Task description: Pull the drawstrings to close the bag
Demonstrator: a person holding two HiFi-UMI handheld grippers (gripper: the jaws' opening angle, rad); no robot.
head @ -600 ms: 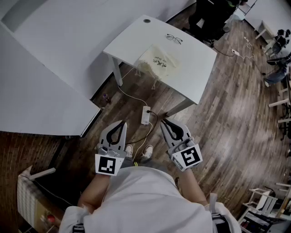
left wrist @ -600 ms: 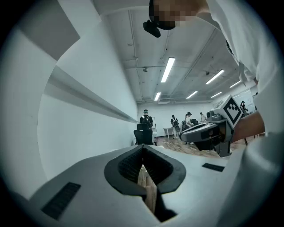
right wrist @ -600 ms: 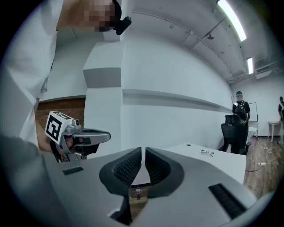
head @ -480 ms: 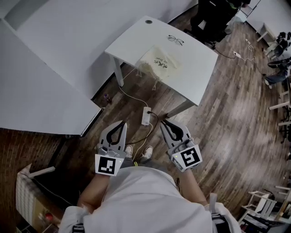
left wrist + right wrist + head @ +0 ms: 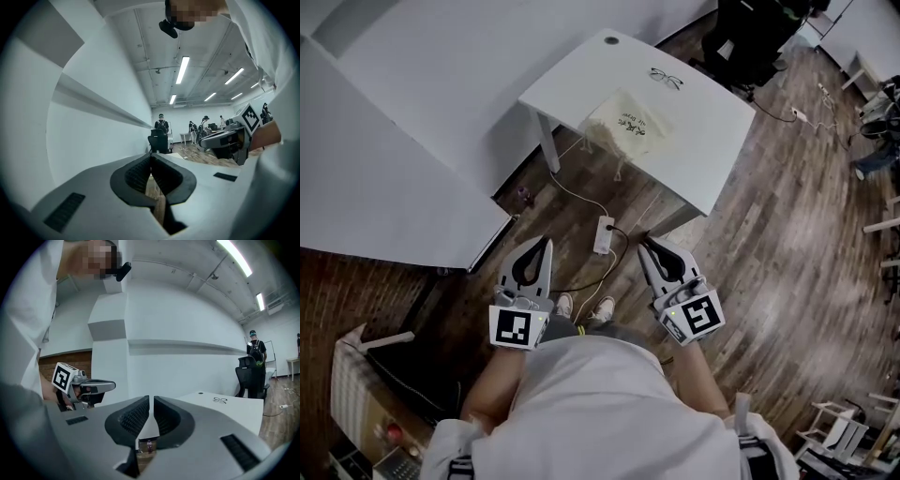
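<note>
Head view: bag point(image 5: 628, 124) lies on tabletop point(image 5: 708, 155), well apart from left hand-held gripper point(image 5: 544, 244) and right hand-held gripper point(image 5: 649, 244), both clenched, empty. Looks light, floppy cloth. Pinch the thin drawstrings point(image 5: 617, 169) at its near edge; probably slippery.

L gripper point(image 5: 546, 242) sits lower centre-left of head view, R gripper point(image 5: 646, 242) lower centre-right. Both are held low, close in front of the torso point(image 5: 600, 403), tips pointing up-frame, approx. parallel. L jaws shut tight, empty. R jaws closed to a thin slit, empty. Bare forearms point(image 5: 490, 386) bent.
</note>
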